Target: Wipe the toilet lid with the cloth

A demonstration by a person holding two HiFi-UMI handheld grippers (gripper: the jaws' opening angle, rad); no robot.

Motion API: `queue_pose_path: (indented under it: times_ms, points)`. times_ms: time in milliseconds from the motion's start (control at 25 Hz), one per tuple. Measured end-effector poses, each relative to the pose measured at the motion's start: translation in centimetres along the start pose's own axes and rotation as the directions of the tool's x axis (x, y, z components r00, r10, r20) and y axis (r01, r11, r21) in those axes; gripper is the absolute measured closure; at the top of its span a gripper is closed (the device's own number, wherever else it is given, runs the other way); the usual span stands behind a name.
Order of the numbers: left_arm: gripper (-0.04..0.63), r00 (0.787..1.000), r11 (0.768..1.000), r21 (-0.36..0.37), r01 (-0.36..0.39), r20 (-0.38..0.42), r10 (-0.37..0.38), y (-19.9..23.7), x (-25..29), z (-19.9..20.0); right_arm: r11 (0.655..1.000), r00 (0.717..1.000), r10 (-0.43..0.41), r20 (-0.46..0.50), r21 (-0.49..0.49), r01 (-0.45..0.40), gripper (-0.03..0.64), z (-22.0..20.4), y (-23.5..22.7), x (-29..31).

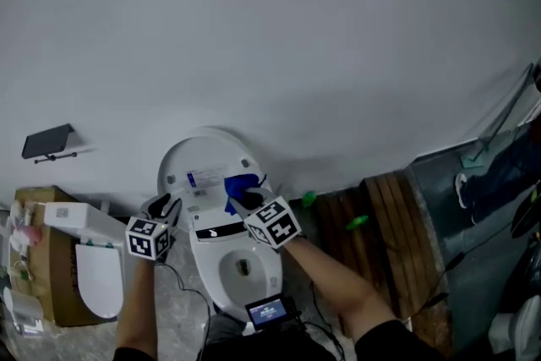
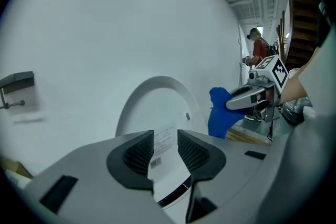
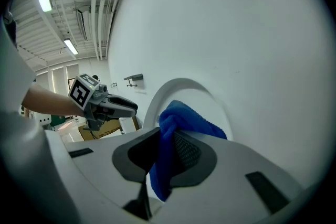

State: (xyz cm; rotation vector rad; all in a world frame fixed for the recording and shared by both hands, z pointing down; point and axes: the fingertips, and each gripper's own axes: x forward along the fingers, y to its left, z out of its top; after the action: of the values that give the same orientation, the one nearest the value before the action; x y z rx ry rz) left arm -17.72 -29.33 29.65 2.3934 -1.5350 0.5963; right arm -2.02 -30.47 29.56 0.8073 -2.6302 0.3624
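Observation:
The white toilet lid (image 1: 205, 163) stands raised against the wall, a printed label on its inner face, above the open bowl (image 1: 242, 268). My right gripper (image 1: 239, 200) is shut on a blue cloth (image 1: 240, 184) just in front of the lid's right half. In the right gripper view the cloth (image 3: 176, 128) hangs bunched between the jaws, with the lid (image 3: 181, 86) behind it. My left gripper (image 1: 166, 210) is at the lid's left edge. Its jaws (image 2: 165, 152) stand apart with nothing between them, and the lid (image 2: 157, 102) shows through the gap. The cloth (image 2: 220, 113) also shows there.
A cardboard box (image 1: 49, 266) and a loose white seat piece (image 1: 100, 281) lie at the left. A black holder (image 1: 48, 142) is fixed to the wall. Wooden planks (image 1: 385, 220) lie at the right. A small lit screen (image 1: 269, 313) sits before the bowl. A person (image 2: 259, 50) stands far off.

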Motion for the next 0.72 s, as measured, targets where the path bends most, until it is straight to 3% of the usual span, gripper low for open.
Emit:
queue_pose_path:
  times_ms: [160, 280, 480, 720]
  points:
    - [0.437, 0.998, 0.996, 0.088, -0.029, 0.052, 0.024, 2.8, 0.4, 4.8, 0.999, 0.999, -0.025, 0.024, -0.024, 0.026, 0.560, 3.5, -1.3, -0.2]
    - [0.431, 0.999, 0.982, 0.187, -0.017, 0.031, 0.012, 6.2, 2.6, 7.2, 0.998, 0.998, -0.058, 0.037, -0.019, 0.059, 0.560, 5.6, -2.3, 0.8]
    - [0.431, 0.997, 0.952, 0.298, 0.068, -0.048, -0.056, 8.9, 6.9, 9.2, 0.994, 0.993, -0.112, 0.021, 0.005, 0.112, 0.560, 5.9, -2.9, 1.1]
    - [0.420, 0.980, 0.916, 0.353, 0.191, -0.116, -0.160, 8.5, 10.4, 9.2, 0.983, 0.983, -0.181, 0.013, 0.027, 0.181, 0.560, 5.7, -3.4, 1.0]
